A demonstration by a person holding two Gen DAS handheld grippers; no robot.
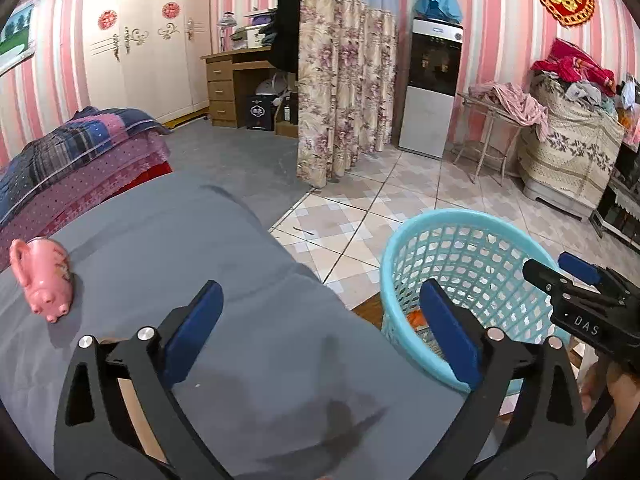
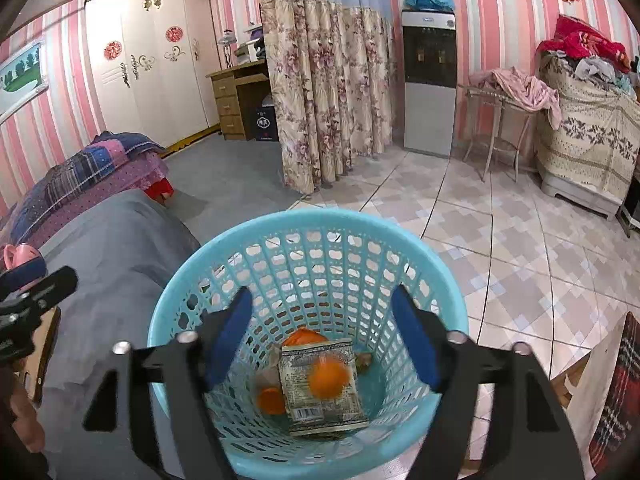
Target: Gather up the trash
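Observation:
A light blue mesh basket (image 2: 304,232) stands on the floor beside the grey-covered table (image 1: 240,264). Inside it lie a silver snack wrapper (image 2: 324,396), orange peel pieces (image 2: 272,400) and a blurred orange piece (image 2: 329,378) over the wrapper. My right gripper (image 2: 322,340) is open and empty, directly above the basket mouth. My left gripper (image 1: 320,328) is open and empty over the table's right edge, with the basket (image 1: 460,224) just to its right. The right gripper (image 1: 576,280) shows at the right edge of the left wrist view.
A pink ceramic pig (image 1: 44,276) sits on the table at the left. Folded quilts (image 1: 76,152) lie beyond it. A floral curtain (image 1: 340,92), water dispenser (image 1: 432,88), side table with clothes (image 1: 504,108) and tiled floor (image 2: 520,248) lie beyond.

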